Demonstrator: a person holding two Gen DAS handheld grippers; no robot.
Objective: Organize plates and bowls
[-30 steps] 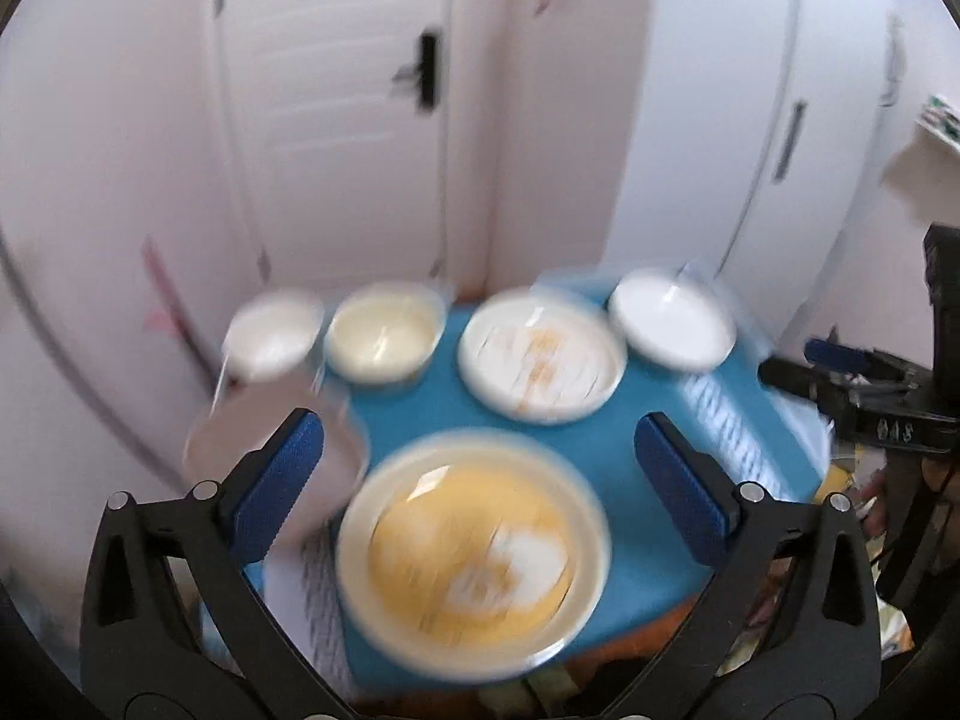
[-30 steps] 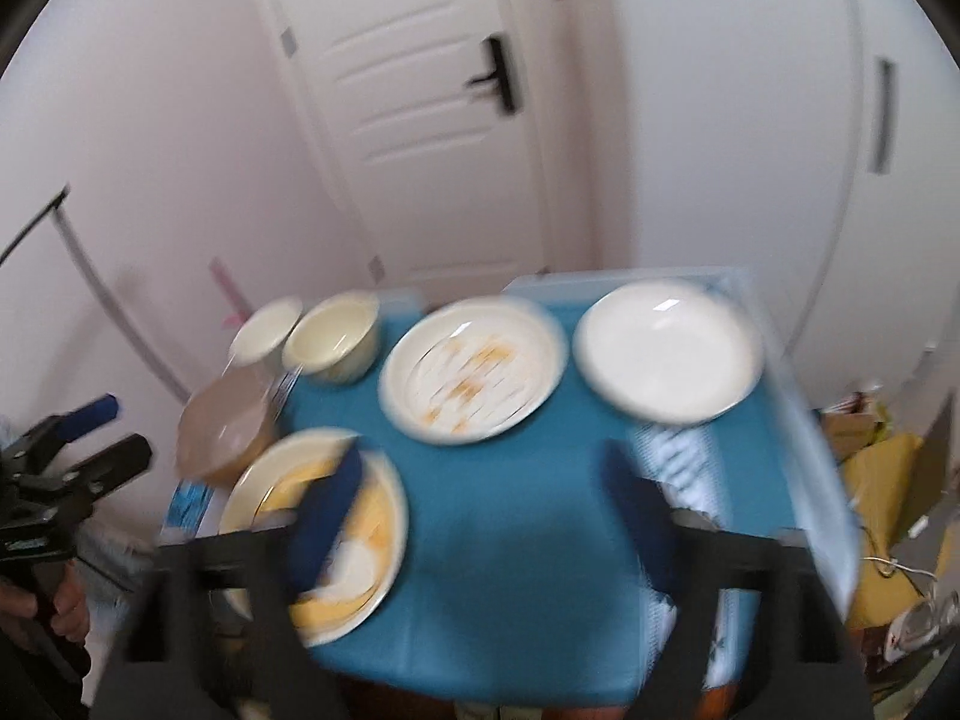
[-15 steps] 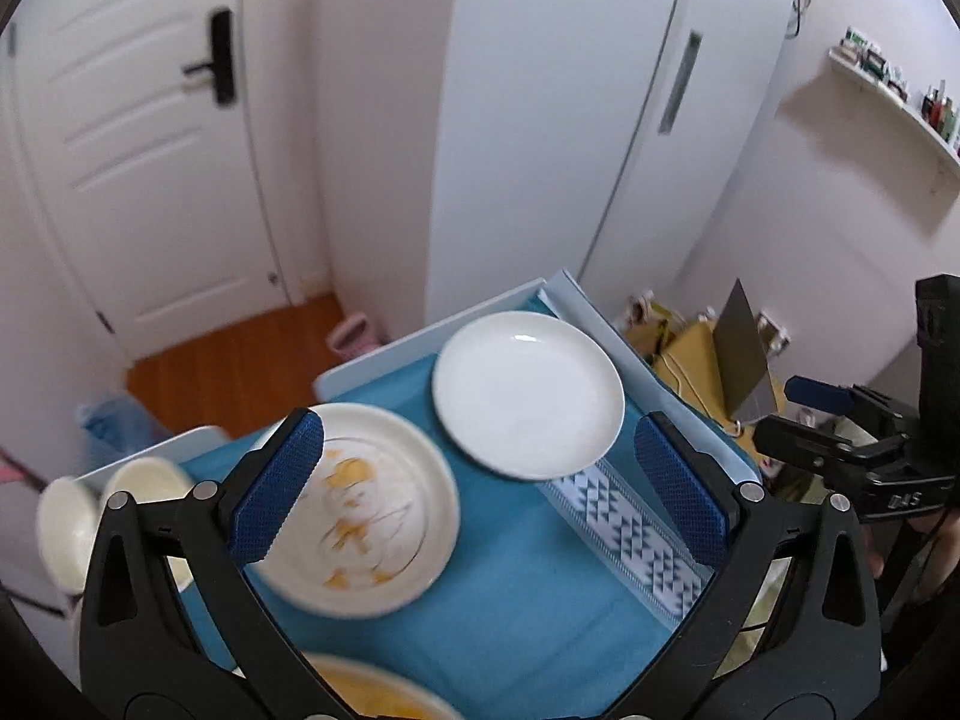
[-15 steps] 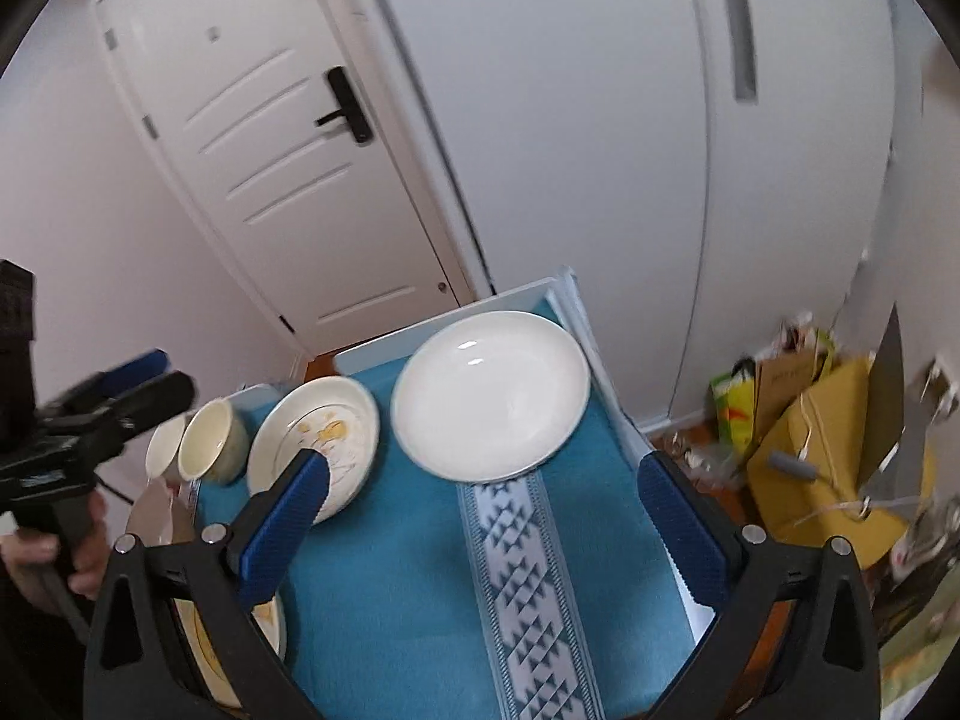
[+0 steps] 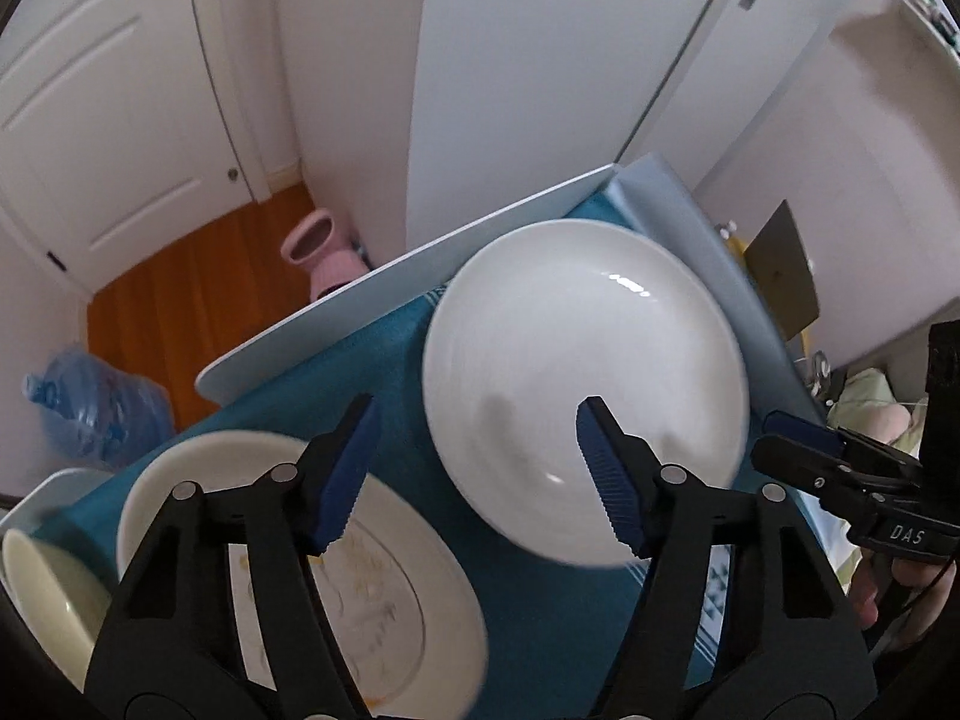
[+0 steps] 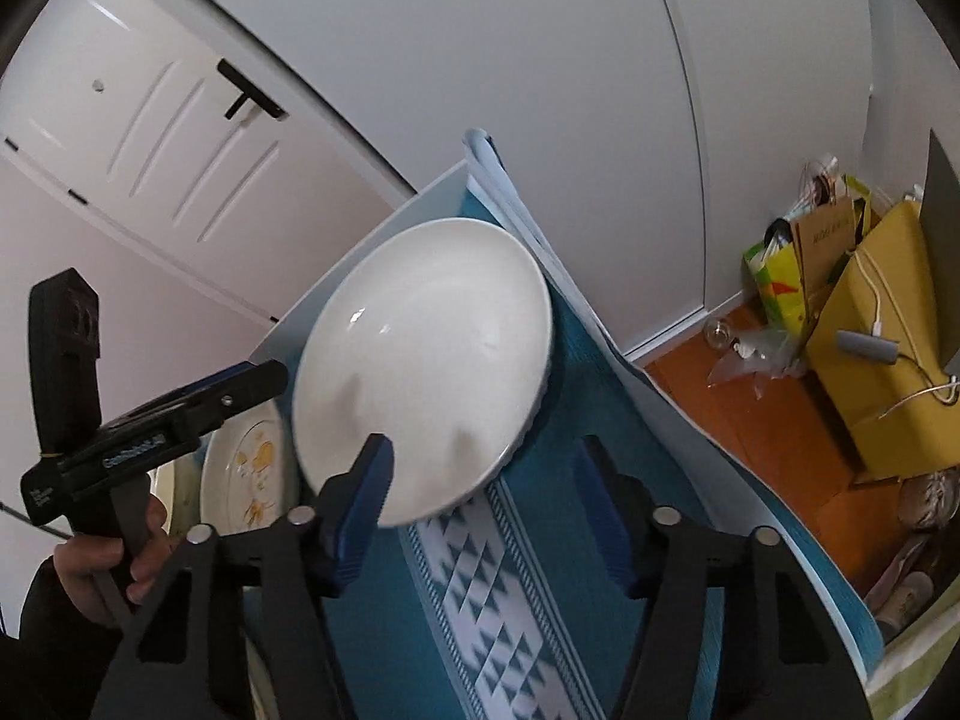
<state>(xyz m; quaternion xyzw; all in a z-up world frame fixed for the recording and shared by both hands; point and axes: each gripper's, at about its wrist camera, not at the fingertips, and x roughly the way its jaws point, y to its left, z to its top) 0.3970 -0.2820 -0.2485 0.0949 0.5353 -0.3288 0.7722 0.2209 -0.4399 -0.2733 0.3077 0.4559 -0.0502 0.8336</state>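
Observation:
A plain white plate lies at the far right of the blue-clothed table; it also shows in the right wrist view. My left gripper is open, its right finger over the plate's near edge. My right gripper is open, its left finger at the plate's near rim. A cream plate with orange marks lies left of the white plate and also shows in the right wrist view. A cream bowl sits at the far left.
The table's pale raised edge runs behind the white plate. A blue water jug and pink slippers are on the wooden floor. Yellow bags and clutter stand right of the table.
Both grippers have moved closer to the white plate, which now looms large. Both jaws have narrowed since half a second ago but remain open.

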